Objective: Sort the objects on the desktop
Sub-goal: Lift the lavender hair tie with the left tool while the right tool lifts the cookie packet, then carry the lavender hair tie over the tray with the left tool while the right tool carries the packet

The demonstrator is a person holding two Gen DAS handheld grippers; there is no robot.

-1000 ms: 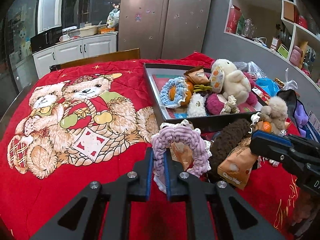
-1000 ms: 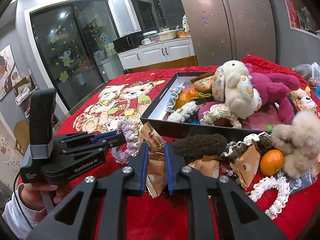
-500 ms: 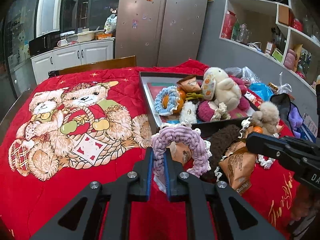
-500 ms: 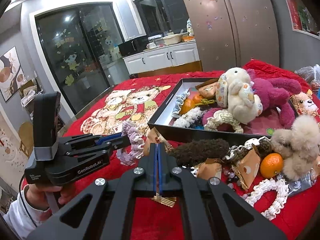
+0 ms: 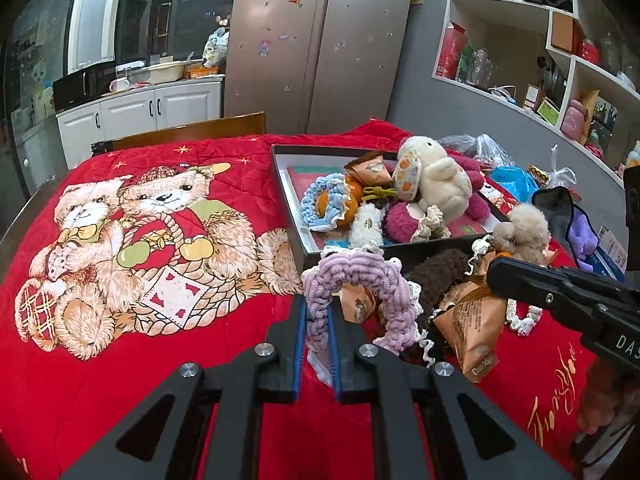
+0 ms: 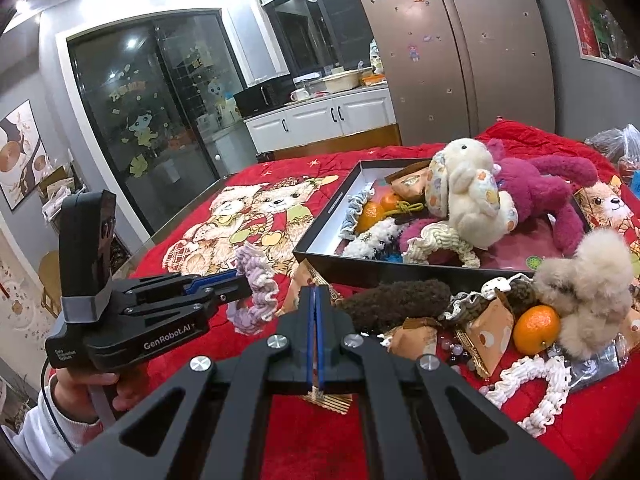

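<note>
My left gripper (image 5: 317,322) is shut on a purple crocheted scrunchie (image 5: 360,280) and holds it above the red blanket; it also shows in the right wrist view (image 6: 256,284). My right gripper (image 6: 315,320) is shut on an orange snack packet (image 5: 472,320), whose gold edge (image 6: 328,400) sticks out below the fingers. A black box (image 5: 288,216) behind holds a cream plush rabbit (image 5: 432,176), a magenta plush (image 6: 540,192), a blue scrunchie (image 5: 320,204) and oranges.
In front of the box lie a brown fuzzy piece (image 6: 396,304), more orange packets (image 6: 492,328), an orange (image 6: 536,328), a beige plush (image 6: 588,284) and a white scrunchie (image 6: 532,384). The teddy-bear blanket (image 5: 132,240) spreads left. Bags (image 5: 512,184) lie right.
My right gripper has closed on the orange snack packet and lifted it. My left gripper keeps hold of the purple scrunchie and has risen a little.
</note>
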